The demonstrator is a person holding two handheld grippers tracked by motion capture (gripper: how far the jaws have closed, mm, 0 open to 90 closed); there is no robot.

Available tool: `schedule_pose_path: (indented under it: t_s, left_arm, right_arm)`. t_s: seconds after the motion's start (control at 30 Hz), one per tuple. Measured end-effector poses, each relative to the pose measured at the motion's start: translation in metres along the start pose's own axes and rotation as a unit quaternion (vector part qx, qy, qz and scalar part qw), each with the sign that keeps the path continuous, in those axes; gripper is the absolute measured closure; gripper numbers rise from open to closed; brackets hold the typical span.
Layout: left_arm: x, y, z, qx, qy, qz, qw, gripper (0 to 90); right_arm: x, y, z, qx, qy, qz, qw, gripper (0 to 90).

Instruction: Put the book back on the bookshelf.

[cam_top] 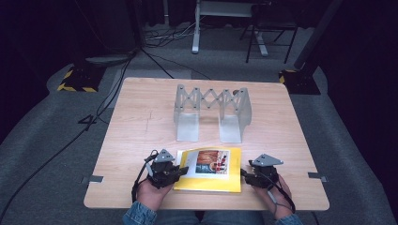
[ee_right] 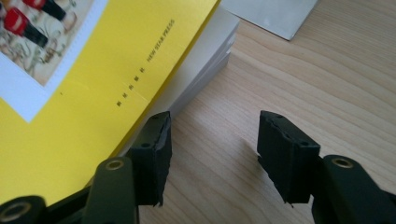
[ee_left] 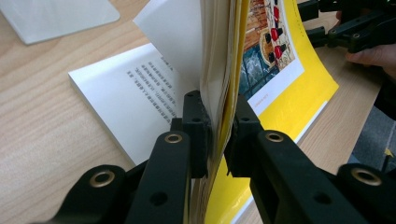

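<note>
The yellow book lies flat, its cover and some pages lifted — pinched by the left gripper — while the right gripper gapes empty beside it, title too small to read.

Book: top edge cut off by the frame in the left gripper view; page print too small to read. In the right gripper view its cover picture runs off the corner. Metal rack: a corner showing, rest cut off.
</note>
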State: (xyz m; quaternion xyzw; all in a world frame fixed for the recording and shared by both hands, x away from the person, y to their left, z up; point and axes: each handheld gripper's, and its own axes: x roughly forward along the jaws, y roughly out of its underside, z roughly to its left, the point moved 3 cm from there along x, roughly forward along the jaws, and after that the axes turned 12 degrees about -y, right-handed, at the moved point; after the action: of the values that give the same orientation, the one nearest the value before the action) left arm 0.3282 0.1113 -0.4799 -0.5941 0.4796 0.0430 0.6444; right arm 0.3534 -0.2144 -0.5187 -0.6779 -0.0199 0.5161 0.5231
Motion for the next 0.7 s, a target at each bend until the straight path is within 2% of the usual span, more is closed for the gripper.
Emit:
schedule_pose_path:
  t_s: [0.07,0.2,0.3,0.33,0.57,0.63,0.67,0.7]
  left_arm:
    - [-0.004,-0.005,-0.003,0.004,0.003,-0.003,1.0000,81.4]
    - [-0.014,-0.020,-0.011,0.017,0.007,-0.010,0.9998,81.8]
    - [-0.018,-0.025,-0.014,0.024,0.008,-0.012,0.9996,81.9]
    - [-0.021,-0.031,-0.016,0.029,0.006,-0.012,0.9995,82.1]
    - [-0.028,-0.047,-0.021,0.032,0.009,-0.023,0.9992,82.5]
    - [-0.031,-0.052,-0.022,0.038,0.009,-0.027,0.9989,82.7]
    - [-0.033,-0.057,-0.025,0.038,0.011,-0.032,0.9987,82.8]
    - [-0.033,-0.057,-0.025,0.038,0.011,-0.032,0.9987,82.9]
  right_arm:
    - [-0.003,-0.001,0.000,-0.005,0.006,0.001,1.0000,43.8]
    - [-0.018,-0.004,0.002,-0.015,0.017,-0.029,0.9993,43.2]
    - [-0.025,-0.005,0.003,-0.018,0.022,-0.033,0.9991,42.8]
    - [-0.032,-0.006,0.003,-0.019,0.021,-0.042,0.9987,42.8]
    - [-0.052,-0.008,0.008,-0.021,0.026,-0.072,0.9968,42.9]
    - [-0.057,-0.008,0.012,-0.032,0.026,-0.081,0.9959,42.7]
    - [-0.060,-0.009,0.019,-0.047,0.019,-0.089,0.9947,42.1]
    - [-0.060,-0.009,0.019,-0.047,0.019,-0.089,0.9947,42.1]
